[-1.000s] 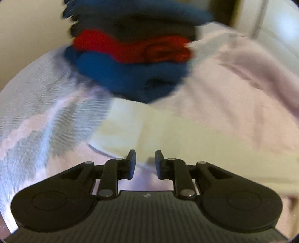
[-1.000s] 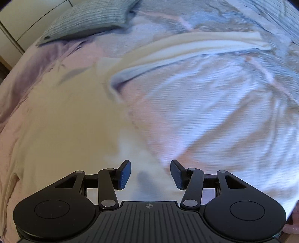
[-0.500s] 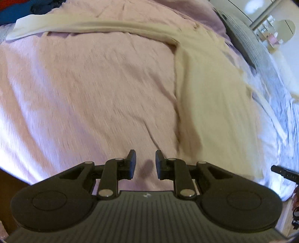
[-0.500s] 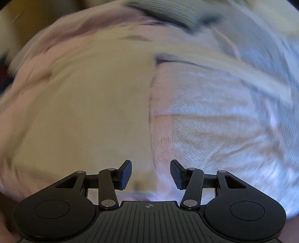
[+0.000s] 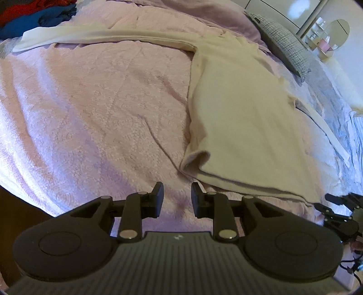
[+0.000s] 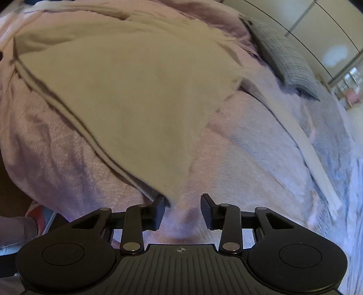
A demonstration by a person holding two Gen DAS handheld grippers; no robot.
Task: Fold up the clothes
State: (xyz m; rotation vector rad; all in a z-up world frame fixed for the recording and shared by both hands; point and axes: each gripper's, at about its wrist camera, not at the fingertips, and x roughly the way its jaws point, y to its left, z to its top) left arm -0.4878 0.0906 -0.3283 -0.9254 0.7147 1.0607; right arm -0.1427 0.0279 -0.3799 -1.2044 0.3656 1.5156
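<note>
**Observer:** Where is the garment, and how do you expect it to handle?

**Operator:** The cream long-sleeved top [image 5: 245,127] lies spread on the bed [image 5: 95,109], one sleeve [image 5: 95,37] stretched far to the left. I judge it light, soft and limp; it will sag and drag on the cover, so I want both near hem corners [image 5: 192,158].

**Observer:** And your jaws?

**Operator:** The left gripper [image 5: 175,197] hovers just short of the near left corner, jaws narrowly apart, just opened a little, nothing between them. The right gripper [image 6: 182,207] has its jaws parted and just closing; the right hem corner lies at its left pad, not pinched.

**Observer:** The surface?

**Operator:** A pink textured bedspread [image 6: 56,158], soft and rumpled. A grey pillow [image 5: 279,43] lies far right, a pile of red and blue clothes [image 5: 34,15] far left, wardrobe doors [image 6: 295,25] behind.
</note>
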